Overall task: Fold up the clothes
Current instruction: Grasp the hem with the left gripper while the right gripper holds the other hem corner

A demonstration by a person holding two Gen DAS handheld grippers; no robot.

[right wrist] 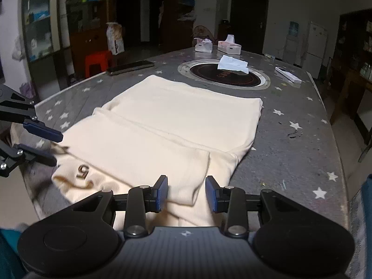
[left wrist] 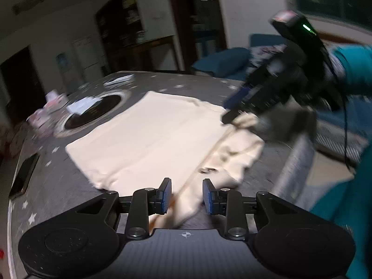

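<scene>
A cream garment [left wrist: 148, 137] lies partly folded on the grey star-patterned table [left wrist: 53, 186]; it also shows in the right wrist view [right wrist: 181, 125], with a dark mark [right wrist: 83, 170] near its left edge. My left gripper [left wrist: 187, 196] is open, its jaws either side of a fold of cloth at the near edge. It also shows at the left of the right wrist view [right wrist: 55, 147]. My right gripper [right wrist: 186, 194] is open above the near sleeve area. In the left wrist view the right gripper [left wrist: 229, 112] touches the bunched cloth at the garment's right side.
A round dark hotplate [right wrist: 224, 75] is set in the table beyond the garment, with a white tissue [right wrist: 232, 64] on it. Tissue boxes [right wrist: 229, 46], a white remote [right wrist: 288, 74] and a dark phone [right wrist: 130, 67] lie farther off. A red stool [right wrist: 97, 61] stands past the table's left edge.
</scene>
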